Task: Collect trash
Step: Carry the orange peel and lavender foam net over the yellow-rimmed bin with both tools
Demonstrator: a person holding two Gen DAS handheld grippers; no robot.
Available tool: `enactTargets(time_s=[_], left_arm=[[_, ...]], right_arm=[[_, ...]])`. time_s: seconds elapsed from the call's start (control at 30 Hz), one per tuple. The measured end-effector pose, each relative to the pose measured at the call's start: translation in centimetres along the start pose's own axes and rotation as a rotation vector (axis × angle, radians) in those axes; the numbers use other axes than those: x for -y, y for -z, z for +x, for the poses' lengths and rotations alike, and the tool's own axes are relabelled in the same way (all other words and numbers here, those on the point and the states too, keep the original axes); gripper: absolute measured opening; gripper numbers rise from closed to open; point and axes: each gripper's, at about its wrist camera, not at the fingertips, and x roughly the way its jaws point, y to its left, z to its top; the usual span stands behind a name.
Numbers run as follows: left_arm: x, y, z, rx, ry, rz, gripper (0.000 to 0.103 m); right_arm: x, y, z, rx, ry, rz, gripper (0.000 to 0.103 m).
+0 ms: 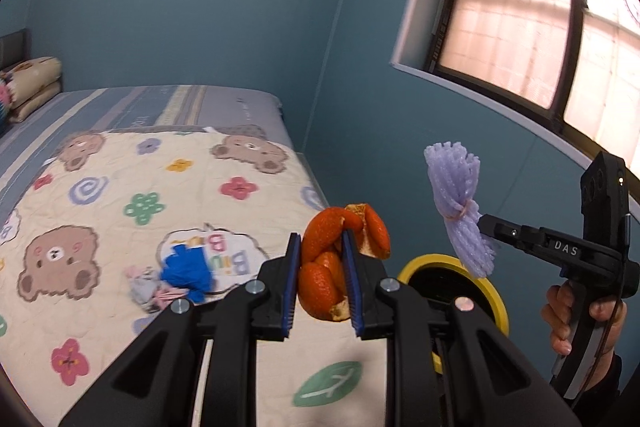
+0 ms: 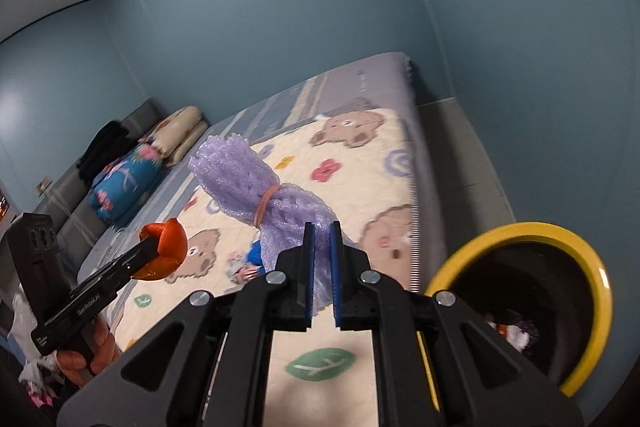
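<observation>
My left gripper (image 1: 321,247) is shut on an orange peel (image 1: 326,259), held up above the bed's near corner; the same peel (image 2: 166,247) shows at the left of the right wrist view. My right gripper (image 2: 322,241) is shut on a purple foam fruit net (image 2: 256,187) bound with a rubber band, which sticks up past the fingertips. That purple net (image 1: 460,211) hangs right of the peel in the left wrist view. A yellow-rimmed bin (image 2: 580,251) with a dark inside stands beside the bed; its rim (image 1: 424,261) peeks out below both loads. Some scraps lie in the bin.
A bed with a bear-patterned quilt (image 1: 120,227) fills the left. On it lie a crumpled blue scrap (image 1: 188,269) and a small pinkish wrapper (image 1: 150,291). Folded bedding (image 2: 160,155) is piled at the head. Blue walls and a window (image 1: 520,19) stand behind.
</observation>
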Motion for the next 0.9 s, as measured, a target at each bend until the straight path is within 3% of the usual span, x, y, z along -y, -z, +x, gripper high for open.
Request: enactTargets(time_s=[0.5, 0.9], left_arm=[[10.1, 1.4, 8.1, -0.112, 0.127, 0.115, 0.02], [14.8, 4.8, 15.2, -0.235, 0.189, 0.156, 0.02]], right_arm=[[10.3, 1.5, -4.6, 0.048, 0.161, 0.149, 0.007], [16.2, 4.1, -3.5, 0.013, 0.24, 0.223, 0.007]])
